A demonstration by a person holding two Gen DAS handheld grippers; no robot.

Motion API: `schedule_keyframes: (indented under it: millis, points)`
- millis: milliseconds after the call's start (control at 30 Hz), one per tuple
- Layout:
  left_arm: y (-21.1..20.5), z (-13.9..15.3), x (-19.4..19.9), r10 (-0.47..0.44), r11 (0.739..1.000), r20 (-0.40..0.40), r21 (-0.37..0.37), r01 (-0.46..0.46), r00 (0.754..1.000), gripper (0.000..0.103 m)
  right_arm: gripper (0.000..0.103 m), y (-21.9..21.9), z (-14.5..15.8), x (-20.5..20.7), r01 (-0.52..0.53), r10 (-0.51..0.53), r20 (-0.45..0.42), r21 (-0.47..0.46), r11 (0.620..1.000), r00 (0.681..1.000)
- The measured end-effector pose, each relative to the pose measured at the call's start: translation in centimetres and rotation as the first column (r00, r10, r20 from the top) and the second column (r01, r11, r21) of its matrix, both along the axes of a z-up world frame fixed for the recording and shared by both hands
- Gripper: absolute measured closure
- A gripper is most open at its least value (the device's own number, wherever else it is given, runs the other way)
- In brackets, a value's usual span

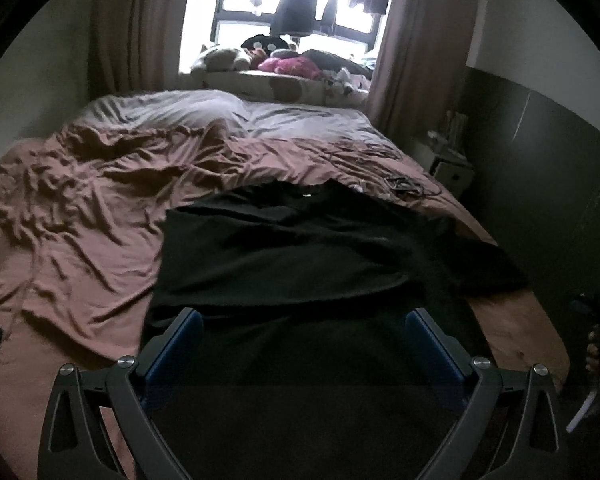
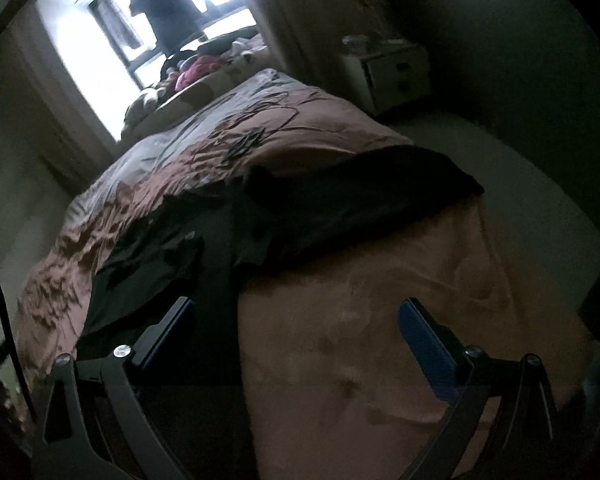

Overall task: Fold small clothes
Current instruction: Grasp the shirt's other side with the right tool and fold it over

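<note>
On the near end of a bed (image 1: 80,208) covered in a rumpled pinkish-brown sheet, a black garment (image 1: 300,248) is spread out, with its near hem hanging over the mattress edge and one side reaching toward the bed's right edge. The left gripper (image 1: 302,320) is seen with its blue-padded fingers (image 1: 424,336) spread wide above the garment's near part, and nothing is held between them. In the right wrist view, the right gripper (image 2: 296,312) is likewise opened wide and empty, placed over the boundary where the black garment (image 2: 340,200) meets the bare sheet (image 2: 380,320) draped down the end of the bed. Whether either gripper touches the cloth cannot be told. Beyond the bed, a bright window (image 1: 292,20) with dark clothes hung in it is visible, soft toys (image 1: 260,56) are piled on its sill, and a white bedside cabinet (image 2: 392,72) stands at the right
</note>
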State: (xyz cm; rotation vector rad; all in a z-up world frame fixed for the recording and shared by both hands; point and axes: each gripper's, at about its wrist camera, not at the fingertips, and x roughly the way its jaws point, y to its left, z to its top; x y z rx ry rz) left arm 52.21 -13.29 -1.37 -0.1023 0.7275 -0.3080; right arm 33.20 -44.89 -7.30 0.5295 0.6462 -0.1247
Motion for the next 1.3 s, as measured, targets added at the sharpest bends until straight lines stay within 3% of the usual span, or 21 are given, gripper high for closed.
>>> schedule_keyframes:
  millis: [133,500,633,867,1200,1300]
  points:
    - [0.0,-1.5,2.4,0.016,1.0,0.002,0.011,-0.016,1.0,0.001,0.027,-2.0,-2.1,2.7,0.026,-0.025,-0.014,0.075,0.997,1.0]
    - [-1.1,-5.7,8.0,-0.02,1.0,-0.048,0.009,0.02,0.999,0.019,0.041,-5.7,-9.1,8.5,0.09,-0.084,-0.033,0.302,0.949,0.996]
    - [-1.5,-7.2,9.5,-0.02,1.0,-0.062,0.017,0.021,0.998,0.02,0.063,-6.7,-11.0,10.8,0.097,-0.084,-0.051,0.335,0.937,0.995]
    - [-1.6,-9.1,11.3,-0.023,0.999,-0.09,0.02,0.025,0.996,0.02,0.064,-8.0,-12.2,12.8,0.157,-0.13,-0.101,0.33,0.931,0.986]
    - [0.3,-11.2,13.0,0.029,1.0,-0.12,0.013,-0.027,0.992,0.02,0.066,-9.2,-13.2,12.4,0.242,-0.238,-0.058,0.386,0.89,0.97]
    - [0.7,-11.7,12.9,0.036,0.999,-0.132,0.011,-0.035,0.991,0.02,0.08,-9.4,-12.4,13.0,0.189,-0.208,0.011,0.381,0.905,0.978]
